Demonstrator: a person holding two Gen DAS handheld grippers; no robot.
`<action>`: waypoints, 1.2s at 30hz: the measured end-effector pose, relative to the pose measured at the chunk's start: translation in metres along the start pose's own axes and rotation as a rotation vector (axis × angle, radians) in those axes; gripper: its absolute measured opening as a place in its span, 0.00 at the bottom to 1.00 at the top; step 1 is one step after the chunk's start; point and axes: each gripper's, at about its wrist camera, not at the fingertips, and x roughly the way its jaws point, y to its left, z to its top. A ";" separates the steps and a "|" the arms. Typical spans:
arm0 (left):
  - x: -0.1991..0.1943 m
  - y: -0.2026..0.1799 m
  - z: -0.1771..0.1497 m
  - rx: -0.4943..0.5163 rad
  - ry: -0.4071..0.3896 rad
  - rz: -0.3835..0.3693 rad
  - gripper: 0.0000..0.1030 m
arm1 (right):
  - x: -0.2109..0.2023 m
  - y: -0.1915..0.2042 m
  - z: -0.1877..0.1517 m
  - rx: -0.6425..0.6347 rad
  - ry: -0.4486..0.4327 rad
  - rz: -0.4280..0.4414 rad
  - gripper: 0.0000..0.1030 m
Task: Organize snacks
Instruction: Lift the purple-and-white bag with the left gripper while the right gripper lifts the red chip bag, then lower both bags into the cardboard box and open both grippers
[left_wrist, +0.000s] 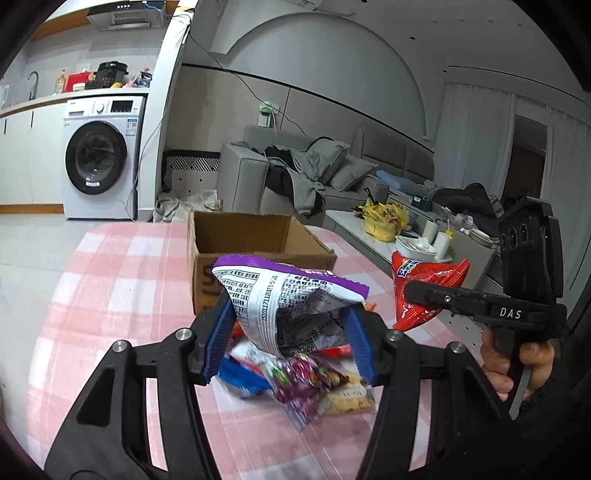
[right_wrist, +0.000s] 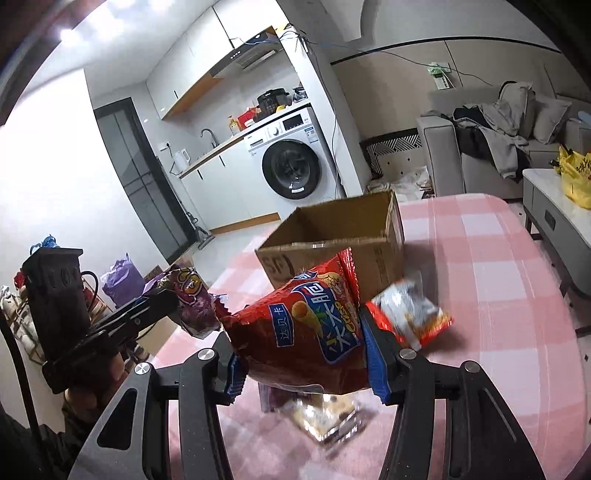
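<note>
My left gripper (left_wrist: 290, 332) is shut on a purple-and-white snack bag (left_wrist: 284, 302) and holds it above the table, just in front of the open cardboard box (left_wrist: 255, 243). My right gripper (right_wrist: 301, 354) is shut on a red snack bag (right_wrist: 306, 332), also lifted, in front of the box (right_wrist: 332, 236). The red bag (left_wrist: 424, 284) and right gripper (left_wrist: 410, 291) show at the right of the left wrist view. The purple bag (right_wrist: 192, 299) and left gripper (right_wrist: 173, 302) show at the left of the right wrist view. The box looks empty inside.
Loose snack packets (left_wrist: 314, 384) lie on the pink checked tablecloth (left_wrist: 122, 295) below my grippers. A red-and-white packet (right_wrist: 410, 314) lies right of the box. A coffee table (left_wrist: 369, 236) with a yellow bag stands beyond the table's right edge. A sofa and washing machine stand behind.
</note>
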 end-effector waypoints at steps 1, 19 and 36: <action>0.001 0.001 0.004 -0.001 -0.003 0.005 0.52 | 0.002 -0.001 0.003 0.002 -0.001 0.001 0.52; 0.068 0.017 0.047 0.020 0.019 0.090 0.52 | 0.040 -0.006 0.054 0.030 -0.032 0.022 0.52; 0.148 0.037 0.086 0.017 0.011 0.091 0.52 | 0.097 -0.023 0.093 0.078 -0.017 -0.024 0.53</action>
